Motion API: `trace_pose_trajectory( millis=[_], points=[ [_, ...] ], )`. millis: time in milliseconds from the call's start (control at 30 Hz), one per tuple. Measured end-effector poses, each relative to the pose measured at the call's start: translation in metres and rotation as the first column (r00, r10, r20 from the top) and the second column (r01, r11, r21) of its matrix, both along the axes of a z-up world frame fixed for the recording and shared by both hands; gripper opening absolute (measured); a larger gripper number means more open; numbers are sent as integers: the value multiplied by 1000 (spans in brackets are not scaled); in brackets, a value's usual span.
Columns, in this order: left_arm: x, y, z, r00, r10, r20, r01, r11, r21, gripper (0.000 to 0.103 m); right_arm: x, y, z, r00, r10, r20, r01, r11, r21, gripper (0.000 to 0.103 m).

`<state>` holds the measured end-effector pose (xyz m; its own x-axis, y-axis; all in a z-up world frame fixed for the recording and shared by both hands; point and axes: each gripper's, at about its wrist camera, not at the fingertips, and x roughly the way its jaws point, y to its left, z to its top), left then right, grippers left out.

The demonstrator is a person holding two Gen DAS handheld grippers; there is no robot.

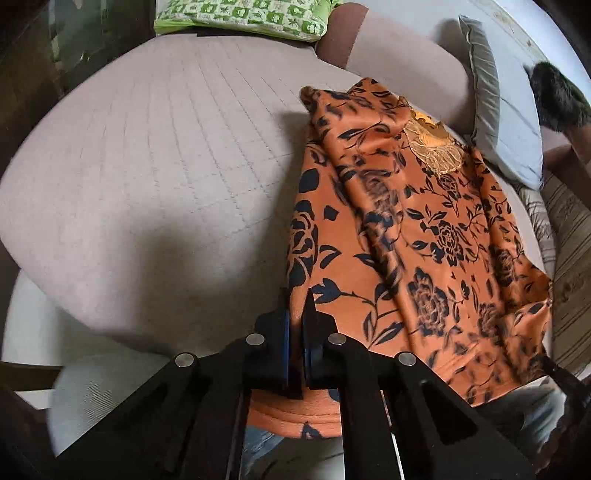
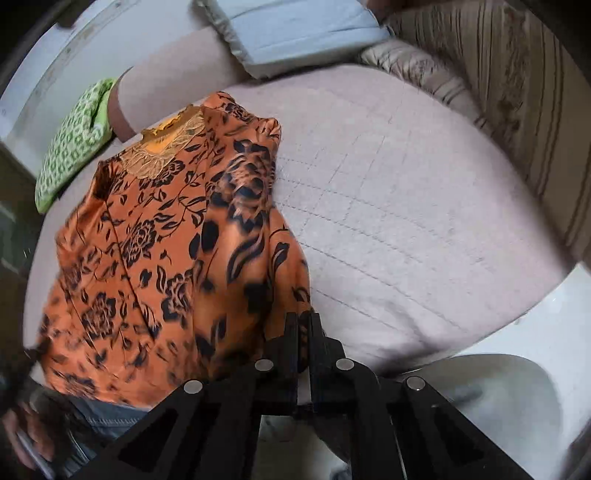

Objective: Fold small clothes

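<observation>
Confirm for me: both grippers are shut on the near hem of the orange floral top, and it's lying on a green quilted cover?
Not quite. The quilted cover is pale pinkish-grey, as the left wrist view shows; only a cushion behind is green. Left gripper and right gripper are shut on the orange floral top.

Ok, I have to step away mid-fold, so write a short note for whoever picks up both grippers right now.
Left hand-held gripper: shut on the near hem corner of the orange floral top.
Right hand-held gripper: shut on the hem's other corner.
Top: spread on the quilted pink cushion, lace neckline at the far end, both side edges already folded in over the middle.
Done: sides in, hem gripped.
Left: probably carry the hem up toward the neckline, release, flatten.
</observation>
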<state>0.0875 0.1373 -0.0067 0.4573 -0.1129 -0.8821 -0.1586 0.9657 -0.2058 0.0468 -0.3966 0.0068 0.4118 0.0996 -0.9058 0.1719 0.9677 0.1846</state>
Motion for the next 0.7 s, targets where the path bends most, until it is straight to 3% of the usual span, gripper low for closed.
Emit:
trace_pose_trajectory(
  millis=[100,167,233,333,400,433,467,533,567,600,633,700],
  points=[
    [6,-13,-19,994,-63,-85,73,989,126,5,-2,1,-12,998,12,-66,-15,999,-38,4],
    [15,-15,-40,982,-59,-178,82,989,120,5,9,-1,-28,993,-11,-120,8,1000,-27,4],
    [13,-9,-32,988,-52,-143,62,996,69,6,15,-7,-30,990,-53,-132,60,997,45,5],
    [-2,8,-3,1000,-25,-6,24,999,-40,8,0,-26,3,985,-169,23,165,979,117,5],
    [-7,16,11,1000,1,26,1,997,-82,22,-19,-28,34,961,-204,185,175,971,161,9],
    [-8,23,19,999,27,34,-23,994,-102,36,-28,-24,51,944,-186,274,140,974,177,9],
    [-9,24,24,998,43,44,-37,992,-118,47,-35,-17,65,926,-152,345,97,980,173,15],
    [-4,28,36,993,88,83,-73,983,-168,54,-42,4,88,896,-75,437,28,993,112,50],
    [-2,30,41,990,100,97,-80,979,-190,58,-40,17,94,882,-28,470,-18,996,92,78],
    [9,29,42,989,105,102,-81,973,-216,61,-38,29,96,872,21,489,-72,994,86,87],
    [19,27,40,991,101,88,-78,970,-229,65,-30,45,96,866,95,491,-158,983,89,87],
    [40,19,32,996,68,56,-50,959,-279,65,5,87,77,888,267,375,-337,932,136,85]
  ],
)
